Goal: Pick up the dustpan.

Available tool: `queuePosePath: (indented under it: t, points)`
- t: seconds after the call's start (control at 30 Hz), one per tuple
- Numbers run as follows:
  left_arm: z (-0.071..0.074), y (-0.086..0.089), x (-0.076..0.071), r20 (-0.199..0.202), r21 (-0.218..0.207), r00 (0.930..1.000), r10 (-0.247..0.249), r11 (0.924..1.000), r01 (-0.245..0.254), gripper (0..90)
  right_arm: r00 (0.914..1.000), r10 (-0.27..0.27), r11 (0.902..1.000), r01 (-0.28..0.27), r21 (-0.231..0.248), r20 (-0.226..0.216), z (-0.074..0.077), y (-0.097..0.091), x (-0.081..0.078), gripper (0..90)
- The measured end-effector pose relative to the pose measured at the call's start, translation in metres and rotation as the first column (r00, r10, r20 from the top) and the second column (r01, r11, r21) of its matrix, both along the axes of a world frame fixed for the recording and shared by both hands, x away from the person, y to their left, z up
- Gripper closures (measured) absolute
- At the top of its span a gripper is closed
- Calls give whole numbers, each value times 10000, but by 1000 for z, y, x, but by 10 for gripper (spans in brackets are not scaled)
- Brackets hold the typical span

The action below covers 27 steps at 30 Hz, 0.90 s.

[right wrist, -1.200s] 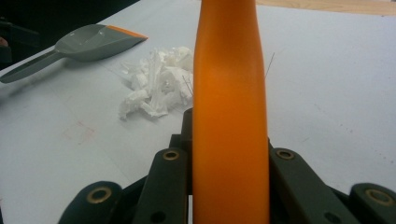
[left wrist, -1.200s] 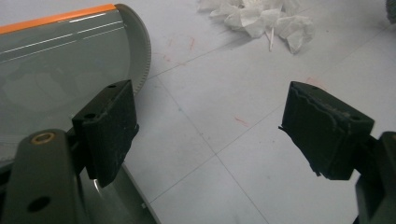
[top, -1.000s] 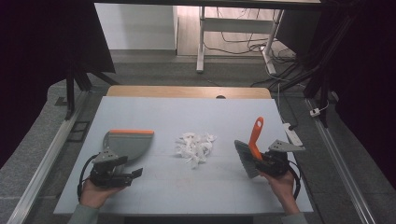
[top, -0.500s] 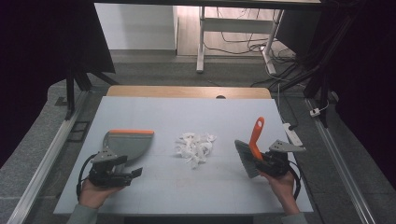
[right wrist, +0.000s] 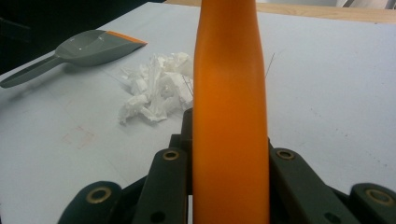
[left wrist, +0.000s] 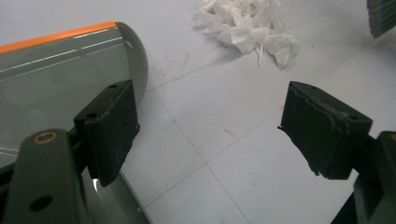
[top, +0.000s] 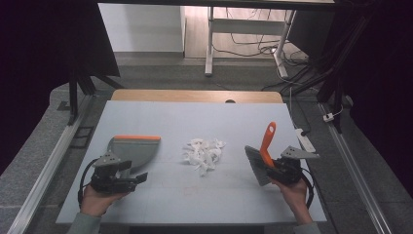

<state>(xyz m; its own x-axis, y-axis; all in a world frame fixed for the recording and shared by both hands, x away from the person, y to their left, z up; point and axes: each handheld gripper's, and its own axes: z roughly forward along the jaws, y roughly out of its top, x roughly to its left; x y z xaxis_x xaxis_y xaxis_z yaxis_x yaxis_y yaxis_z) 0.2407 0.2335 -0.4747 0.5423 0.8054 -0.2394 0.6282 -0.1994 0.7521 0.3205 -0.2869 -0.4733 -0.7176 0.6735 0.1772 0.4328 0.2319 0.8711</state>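
A grey dustpan (top: 134, 148) with an orange front lip lies flat at the table's left. My left gripper (top: 118, 178) hovers just behind it, open, with bare table between its pads (left wrist: 109, 130). The dustpan (left wrist: 56, 79) runs under the left pad. White paper scraps (top: 203, 154) lie heaped mid-table, apart from both tools. My right gripper (top: 281, 168) is shut on the orange handle (right wrist: 231, 107) of a brush (top: 266, 142). The handle stands upright and tilted, with the grey bristles (top: 255, 165) hanging low on the side facing the scraps.
The pale grey table (top: 195, 117) has a wooden strip along its far edge. Beyond it are a white desk frame and loose cables on the floor. A metal rail runs along each side of the table. Brush bristles (left wrist: 383, 16) show at the left gripper view's top right.
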Motion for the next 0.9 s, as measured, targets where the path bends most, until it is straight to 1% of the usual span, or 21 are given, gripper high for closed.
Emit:
queuePosePath:
  t: [0.2,0.37,0.43,0.57,0.67,0.7,0.77,0.83,0.87,0.9]
  points:
    - [7,5,-1,-54,-13,9997,242,9997,-242,198,10000,-8,10000,8,0,10,0,0,0,764]
    - [9,8,0,-281,71,9985,463,9989,-461,201,10000,-26,10000,26,8,2,0,0,0,764]
    - [9,10,1,-408,159,9971,641,9979,-635,200,10000,-35,10000,35,2,8,0,0,0,764]
    - [9,15,3,-721,299,9919,1048,9942,-1028,199,10000,-57,10000,57,-41,2,0,0,0,764]
    - [7,21,4,-951,330,9880,1218,9923,-1191,199,10000,-60,9999,60,-118,-43,-1,1,0,764]
    - [7,21,4,-951,330,9880,1218,9923,-1191,197,10000,-60,9999,60,-118,-43,-1,1,0,764]
    - [6,24,5,-1058,375,9852,1347,9906,-1314,196,10000,-63,9999,62,-105,-41,-1,1,0,764]
    - [4,26,7,-1173,452,9819,1490,9885,-1446,194,10000,-69,9999,69,-126,-25,-1,1,0,764]
    - [-1,27,10,-1397,563,9767,1627,9861,-1562,190,10000,-63,9999,63,-102,-21,0,1,0,764]
    - [-1,27,10,-1397,563,9767,1627,9861,-1562,189,10000,-68,9999,68,-111,-13,0,1,0,764]
